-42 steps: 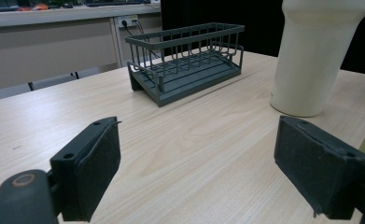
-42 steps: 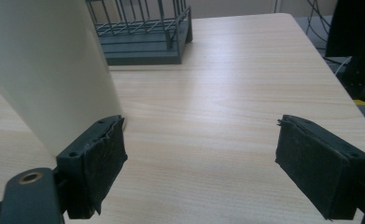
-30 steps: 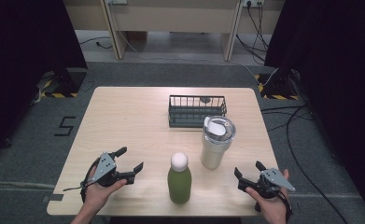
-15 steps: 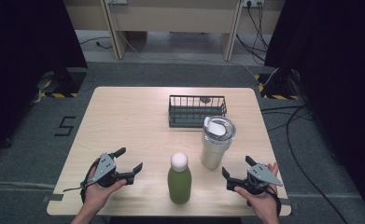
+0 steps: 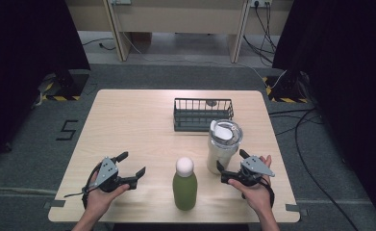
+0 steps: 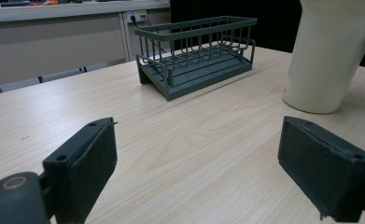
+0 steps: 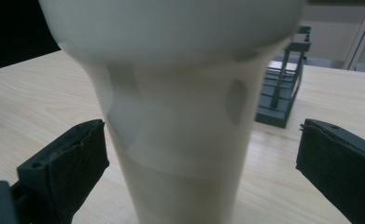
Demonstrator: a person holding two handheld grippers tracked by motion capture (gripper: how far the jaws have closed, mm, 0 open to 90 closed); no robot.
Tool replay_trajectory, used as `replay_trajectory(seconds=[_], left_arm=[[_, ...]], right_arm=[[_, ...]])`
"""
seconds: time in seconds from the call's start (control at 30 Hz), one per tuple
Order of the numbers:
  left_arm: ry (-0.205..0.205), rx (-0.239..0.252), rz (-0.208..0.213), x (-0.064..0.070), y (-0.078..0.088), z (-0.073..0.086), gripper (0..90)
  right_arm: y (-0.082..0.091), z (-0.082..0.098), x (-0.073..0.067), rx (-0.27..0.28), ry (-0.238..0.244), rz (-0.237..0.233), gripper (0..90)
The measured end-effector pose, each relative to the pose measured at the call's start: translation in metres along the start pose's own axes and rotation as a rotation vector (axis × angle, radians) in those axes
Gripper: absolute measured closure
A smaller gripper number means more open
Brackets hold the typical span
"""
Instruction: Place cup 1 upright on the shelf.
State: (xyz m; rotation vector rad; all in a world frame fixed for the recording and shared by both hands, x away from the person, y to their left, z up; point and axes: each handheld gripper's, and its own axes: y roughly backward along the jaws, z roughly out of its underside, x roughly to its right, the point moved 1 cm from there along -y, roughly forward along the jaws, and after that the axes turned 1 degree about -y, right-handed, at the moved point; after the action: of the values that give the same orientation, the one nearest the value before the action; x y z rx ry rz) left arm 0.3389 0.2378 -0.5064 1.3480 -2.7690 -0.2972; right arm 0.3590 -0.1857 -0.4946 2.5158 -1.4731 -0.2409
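Note:
A cream tumbler (image 5: 222, 146) with a clear lid stands right of centre on the wooden table (image 5: 128, 120). My right gripper (image 5: 231, 165) is open at its base, jaws spread on either side of the tumbler (image 7: 180, 126) without touching it. A green bottle (image 5: 184, 184) with a white round cap stands near the front edge. My left gripper (image 5: 131, 164) rests open at the front left, nothing between its pads (image 6: 94, 158). The tumbler (image 6: 329, 51) rises at the right of the left gripper view.
A dark wire basket (image 5: 203, 114) sits at the back centre, with a small object inside; it also appears as the basket (image 6: 196, 53) and the basket (image 7: 283, 88). Cables lie on the floor to the right of the table.
My right gripper has moved left along the front of the table up to the tumbler's base. The left gripper has stayed put.

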Motion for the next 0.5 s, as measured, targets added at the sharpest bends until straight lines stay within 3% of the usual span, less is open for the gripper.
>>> replay_trajectory(seconds=[0.13,0.5], left_arm=[[-0.005,-0.006,0.001,0.001,0.0,0.001,11.2],[-0.001,0.002,0.011,0.002,0.001,-0.001,12.1]], right_arm=[[-0.009,-0.002,-0.004,0.004,0.014,-0.026,3.5],[-0.027,-0.012,-0.007,0.019,0.009,-0.036,7.9]])
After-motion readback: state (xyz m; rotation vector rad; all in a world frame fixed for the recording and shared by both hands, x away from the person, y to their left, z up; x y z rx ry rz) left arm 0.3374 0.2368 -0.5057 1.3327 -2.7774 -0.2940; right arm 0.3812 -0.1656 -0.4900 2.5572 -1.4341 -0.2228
